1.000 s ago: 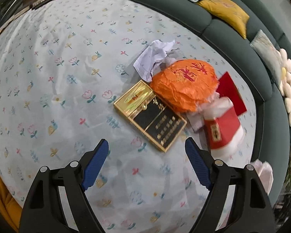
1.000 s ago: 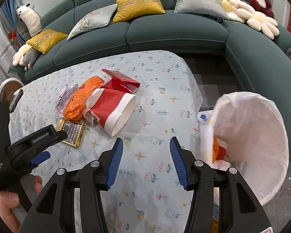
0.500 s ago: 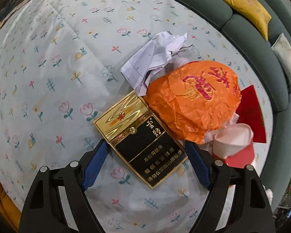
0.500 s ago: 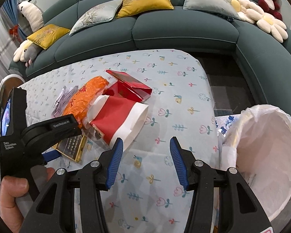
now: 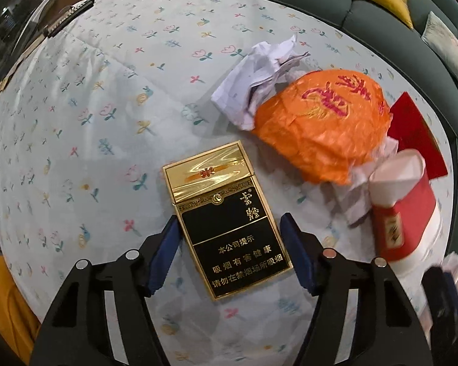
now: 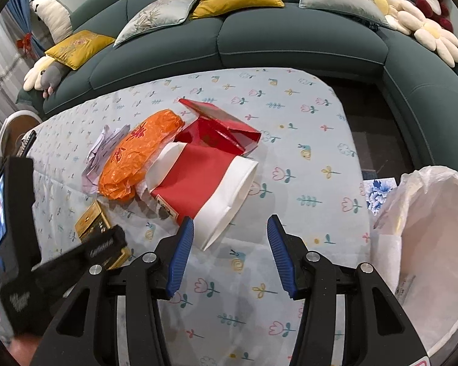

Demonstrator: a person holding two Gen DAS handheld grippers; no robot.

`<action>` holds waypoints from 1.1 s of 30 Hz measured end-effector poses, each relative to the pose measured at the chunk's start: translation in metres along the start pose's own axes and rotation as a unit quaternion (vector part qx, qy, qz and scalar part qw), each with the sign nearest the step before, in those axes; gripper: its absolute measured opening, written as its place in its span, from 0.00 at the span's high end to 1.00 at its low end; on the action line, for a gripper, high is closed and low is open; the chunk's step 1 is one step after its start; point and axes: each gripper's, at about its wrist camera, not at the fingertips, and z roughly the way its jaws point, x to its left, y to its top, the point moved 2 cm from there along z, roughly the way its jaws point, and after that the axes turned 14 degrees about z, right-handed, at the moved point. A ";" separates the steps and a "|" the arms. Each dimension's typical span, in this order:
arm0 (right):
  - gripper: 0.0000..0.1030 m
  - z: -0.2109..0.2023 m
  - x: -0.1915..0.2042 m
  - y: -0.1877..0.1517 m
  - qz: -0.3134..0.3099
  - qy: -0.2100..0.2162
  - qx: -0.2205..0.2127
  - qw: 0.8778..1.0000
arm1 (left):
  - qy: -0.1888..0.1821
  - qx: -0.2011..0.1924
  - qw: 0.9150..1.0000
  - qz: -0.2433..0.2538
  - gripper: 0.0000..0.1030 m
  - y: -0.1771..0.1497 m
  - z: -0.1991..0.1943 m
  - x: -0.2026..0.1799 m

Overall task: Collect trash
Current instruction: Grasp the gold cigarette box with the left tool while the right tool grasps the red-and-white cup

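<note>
1. Directly between the blue pads of the left gripper [image 5: 230, 250], in the left wrist view, lies the gold-and-black cigarette box [image 5: 226, 222], flat on the flowered tablecloth [image 5: 91, 116]. The jaws are closing around its lower half, and a sliver of cloth shows between each pad and the box edge, so they do not press on it. Beyond the fingertips and to their right sit an orange wrapper [image 5: 323, 128], crumpled white paper [image 5: 259, 76] and a red-and-white cup [image 5: 403, 210] on its side. A dark blurred shape at the lower right edge is hard to make out.

2. Seen from the right wrist view, the right gripper [image 6: 230, 254] hangs partly open over bare cloth with nothing between its jaws. The cup's white rim [image 6: 229, 201] lies just past the left fingertip. A white-lined trash bin [image 6: 430, 244], cut off by the frame, stands to the right of the fingers. The left gripper's body hides most of the cigarette box.
</note>
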 end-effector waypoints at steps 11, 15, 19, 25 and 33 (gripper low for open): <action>0.52 0.015 0.013 -0.002 0.001 0.005 0.009 1.000 | -0.008 -0.011 1.000 0.019 0.43 -0.009 -0.004 0.020; 0.52 0.022 0.013 0.000 0.010 0.012 0.016 1.000 | -0.007 -0.014 1.000 0.027 0.43 -0.009 -0.004 0.021; 0.55 0.030 0.015 0.000 0.016 0.023 0.025 0.999 | -0.005 -0.017 0.999 0.034 0.43 -0.010 -0.005 0.021; 0.82 0.030 0.020 -0.005 0.012 0.036 0.028 0.999 | -0.006 -0.021 0.999 0.044 0.43 -0.014 -0.010 0.012; 0.95 0.015 0.019 -0.010 0.008 0.049 0.019 0.999 | -0.013 -0.032 0.998 0.059 0.44 -0.023 -0.025 0.002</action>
